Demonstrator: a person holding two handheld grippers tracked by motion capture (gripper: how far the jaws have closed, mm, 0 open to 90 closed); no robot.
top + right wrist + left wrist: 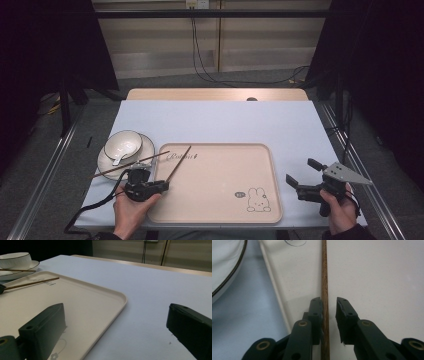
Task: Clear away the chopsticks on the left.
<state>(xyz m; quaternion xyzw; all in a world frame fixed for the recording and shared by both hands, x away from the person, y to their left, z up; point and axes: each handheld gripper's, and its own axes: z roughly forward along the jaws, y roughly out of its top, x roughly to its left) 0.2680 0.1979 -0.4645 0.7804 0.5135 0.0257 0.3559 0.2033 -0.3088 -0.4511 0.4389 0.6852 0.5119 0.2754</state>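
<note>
Chopstick (pixel 324 277) release is the step in hand, by the look of it: the left hand-held gripper (pixel 328 305) sits low at the tray's (pixel 220 200) left edge with the brown stick running straight up between its jaws, and there is a clear gap on one side, so the pads no longer pinch it; the stick lies along one jaw only. In the high view that chopstick (pixel 178 164) lies slanted across the near left corner of the tray, its far tip up by the printed lettering, its near end at the left hand-held gripper (pixel 162 186). A second chopstick (pixel 130 165) rests on the saucer (pixel 145 150) at the left edge of the counter (pixel 220 122), beside the bowl (pixel 122 144) with a spoon (pixel 118 159) in it. Over on the right, the right hand-held gripper (pixel 305 175) hangs beside the tray's right edge with its jaws spread wide and nothing between them. My read: one stick is laid on the tray, one waits on the saucer. Next move calls for backing the left jaws off along the stick without nudging it, then swinging to the saucer for the other one, coming in across its length for a clean pinch.
</note>
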